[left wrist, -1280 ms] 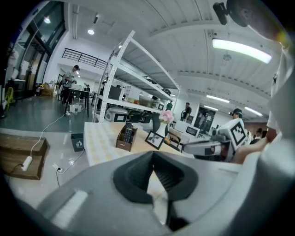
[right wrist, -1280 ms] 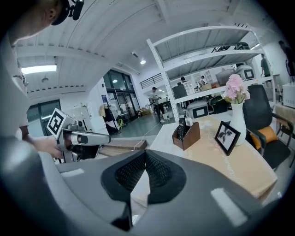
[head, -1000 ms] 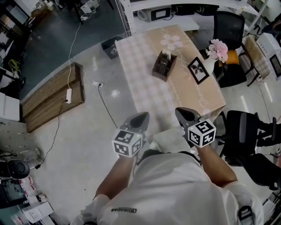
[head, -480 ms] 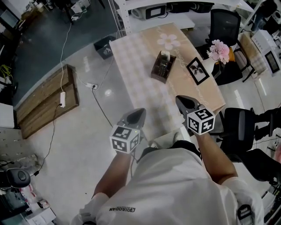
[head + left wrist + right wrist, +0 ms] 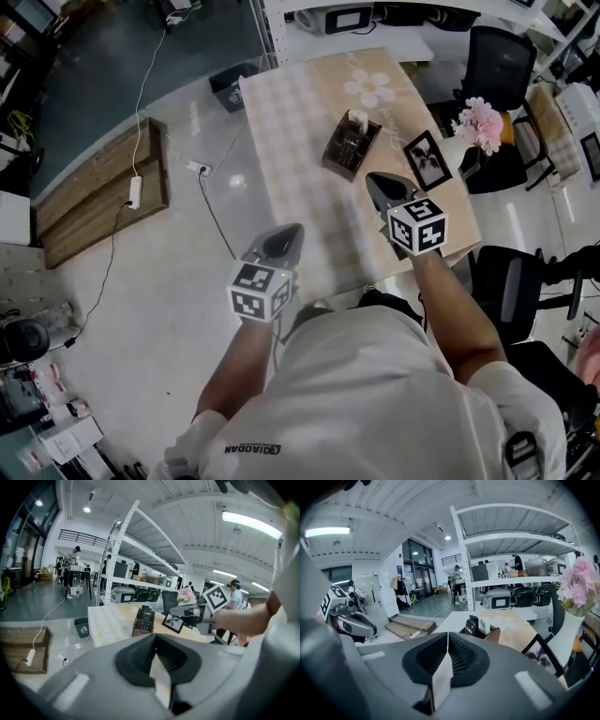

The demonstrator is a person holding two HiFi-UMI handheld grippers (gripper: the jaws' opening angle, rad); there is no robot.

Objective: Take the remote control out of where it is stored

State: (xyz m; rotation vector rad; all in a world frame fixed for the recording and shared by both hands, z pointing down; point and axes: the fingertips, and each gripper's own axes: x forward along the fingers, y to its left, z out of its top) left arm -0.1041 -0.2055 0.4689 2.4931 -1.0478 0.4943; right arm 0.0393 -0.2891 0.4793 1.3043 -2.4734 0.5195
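Note:
A dark remote control (image 5: 348, 143) stands in a brown holder box (image 5: 364, 148) on the checked table (image 5: 300, 159). The left gripper view shows the remote (image 5: 146, 617) straight ahead, and in the right gripper view the remote (image 5: 471, 626) rises from the holder (image 5: 491, 635). My left gripper (image 5: 289, 231) hangs shut and empty off the table's near left edge. My right gripper (image 5: 374, 181) is over the table just short of the holder. Its pads still meet with nothing between them, and its jaws are beginning to open.
A framed picture (image 5: 427, 159) leans to the right of the holder, and a vase of pink flowers (image 5: 480, 123) stands at the table's right edge. Black office chairs (image 5: 502, 62) are on the right. On the floor to the left are a bin (image 5: 234, 86), a wooden platform (image 5: 94, 202) and a cable.
The right gripper has moved forward over the table toward the holder. The left gripper has stayed low near the table's edge.

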